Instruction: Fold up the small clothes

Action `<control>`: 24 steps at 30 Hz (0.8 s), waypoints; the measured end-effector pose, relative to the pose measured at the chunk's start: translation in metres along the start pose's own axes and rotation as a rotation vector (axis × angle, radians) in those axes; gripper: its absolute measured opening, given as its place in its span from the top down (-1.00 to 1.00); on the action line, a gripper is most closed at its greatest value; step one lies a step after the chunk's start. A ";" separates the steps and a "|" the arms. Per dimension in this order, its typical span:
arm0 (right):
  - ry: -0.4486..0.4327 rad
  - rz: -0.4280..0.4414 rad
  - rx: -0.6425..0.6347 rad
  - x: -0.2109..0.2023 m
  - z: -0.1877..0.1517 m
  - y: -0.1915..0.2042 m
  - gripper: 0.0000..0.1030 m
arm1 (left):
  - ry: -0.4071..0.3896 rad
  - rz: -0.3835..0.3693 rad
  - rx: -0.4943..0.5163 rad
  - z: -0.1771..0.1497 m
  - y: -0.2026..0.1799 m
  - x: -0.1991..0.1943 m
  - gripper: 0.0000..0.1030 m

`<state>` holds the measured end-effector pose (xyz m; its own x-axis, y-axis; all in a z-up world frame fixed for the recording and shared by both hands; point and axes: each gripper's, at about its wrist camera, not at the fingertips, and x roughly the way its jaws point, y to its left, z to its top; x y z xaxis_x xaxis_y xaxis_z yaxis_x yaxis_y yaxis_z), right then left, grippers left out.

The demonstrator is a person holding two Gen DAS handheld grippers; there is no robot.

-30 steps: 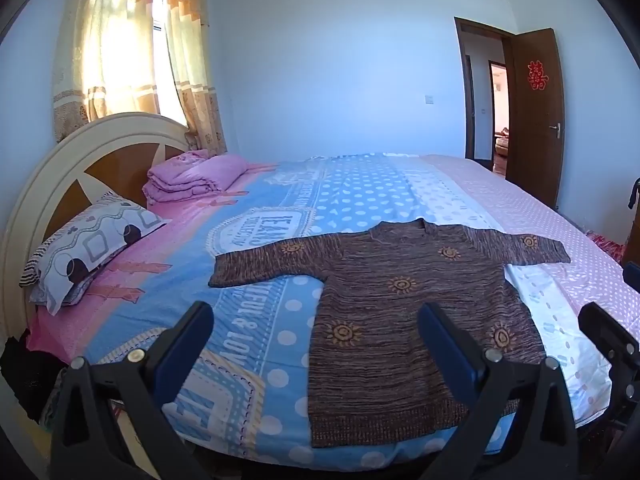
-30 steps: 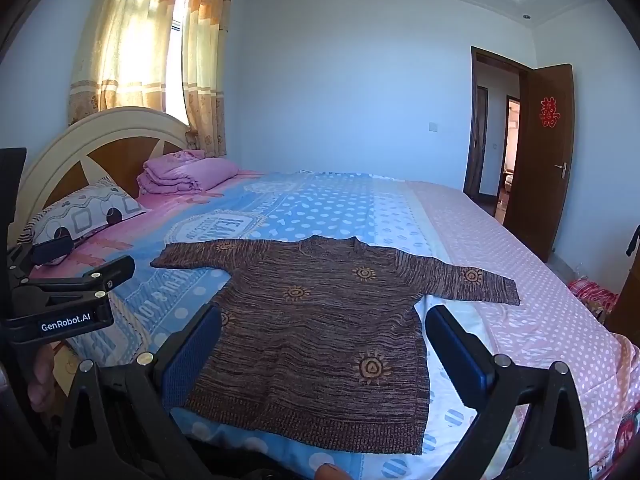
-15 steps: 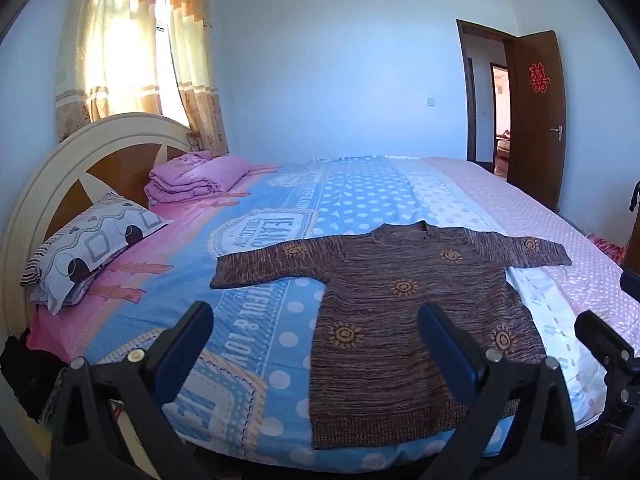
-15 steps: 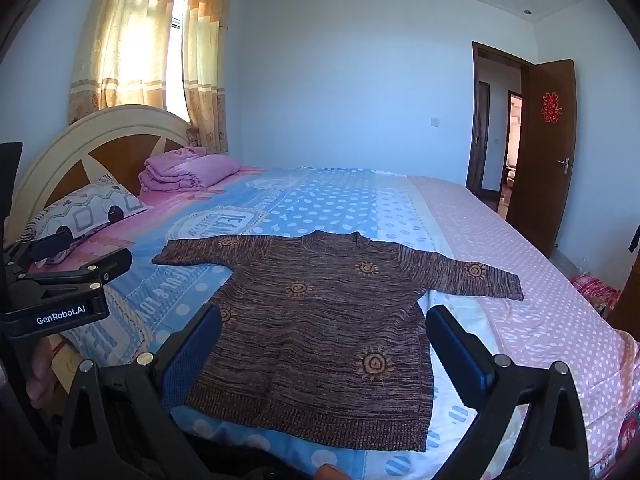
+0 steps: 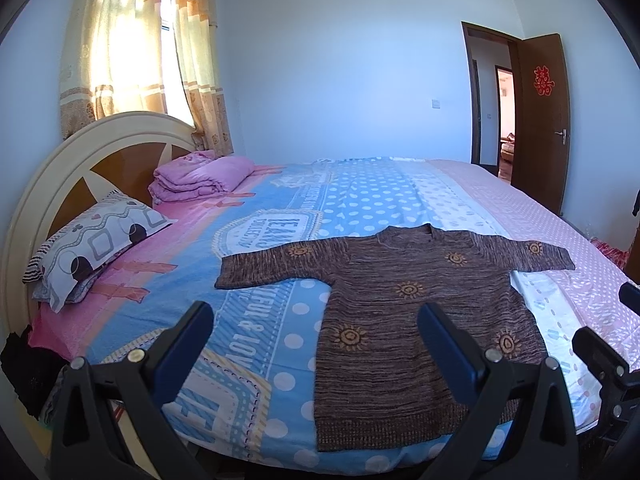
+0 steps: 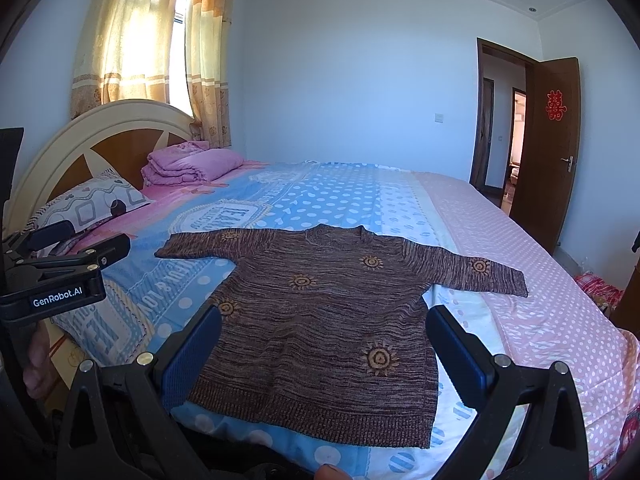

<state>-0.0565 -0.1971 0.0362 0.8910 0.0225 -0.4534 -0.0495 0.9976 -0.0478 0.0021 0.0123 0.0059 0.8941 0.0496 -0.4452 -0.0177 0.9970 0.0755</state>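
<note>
No bins or baskets here, just a bed with the brown knit sweater laid flat near its foot edge, sleeves out to both sides, little orange sun motifs dotted over it. Only readable writing is "GenRobot.AI" on the left gripper seen from the right wrist. Both the left gripper and the right gripper have fingers spread wide, holding nothing, hanging above the sweater's hem.

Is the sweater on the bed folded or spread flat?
Spread flat: the sweater lies open on the bed, both sleeves stretched out sideways.
</note>
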 end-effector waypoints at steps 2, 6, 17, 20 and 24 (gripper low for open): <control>0.001 0.000 0.000 0.000 0.000 0.000 -0.98 | 0.000 0.003 -0.001 0.000 0.001 0.001 -1.00; 0.001 0.002 -0.001 0.000 -0.001 0.001 -0.98 | 0.000 0.002 -0.002 0.001 0.002 0.002 -1.00; 0.005 0.003 -0.001 0.001 -0.001 0.001 -0.98 | -0.001 0.001 -0.002 -0.001 0.003 0.000 -1.00; 0.005 0.003 -0.002 0.001 -0.002 0.001 -0.98 | 0.000 0.001 0.001 0.000 0.004 0.000 -1.00; 0.007 0.004 -0.004 0.001 -0.002 0.002 -0.98 | -0.001 0.006 0.000 -0.001 0.003 0.000 -1.00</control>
<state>-0.0565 -0.1957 0.0333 0.8875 0.0261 -0.4600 -0.0549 0.9973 -0.0493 0.0015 0.0153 0.0050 0.8944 0.0551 -0.4438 -0.0225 0.9967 0.0784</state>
